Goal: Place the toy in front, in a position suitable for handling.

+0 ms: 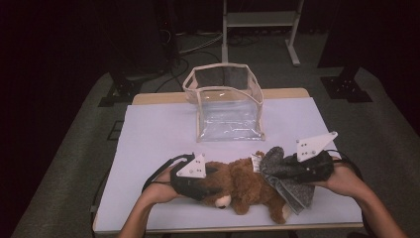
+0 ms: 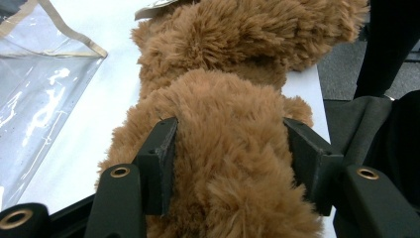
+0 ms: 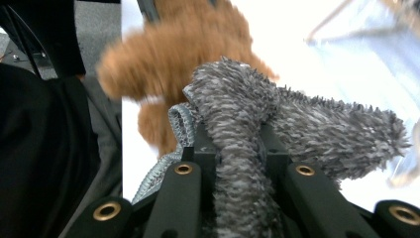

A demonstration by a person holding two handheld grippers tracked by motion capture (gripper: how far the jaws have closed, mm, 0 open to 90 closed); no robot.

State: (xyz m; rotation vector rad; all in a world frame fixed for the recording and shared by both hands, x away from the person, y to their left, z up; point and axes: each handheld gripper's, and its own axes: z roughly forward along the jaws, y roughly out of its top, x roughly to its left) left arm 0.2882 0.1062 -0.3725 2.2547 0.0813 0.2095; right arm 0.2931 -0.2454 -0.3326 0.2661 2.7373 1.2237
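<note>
A dark room rings a pale lavender tabletop, where a clear plastic bag with cream trim stands open at the upper centre of the high view, mouth up, likely waiting to take what you hold. Low in that frame, a brown teddy bear lies on its side near the front edge. Your left tongs clamp the bear's plush body from both sides at lower left, probably pinning it steady. Your right tongs, at lower right, pinch a grey fuzzy garment narrowly, the cloth bunched between the jaws and draped over the bear's legs, seemingly so you can work it along the toy while the other hand anchors it.
</note>
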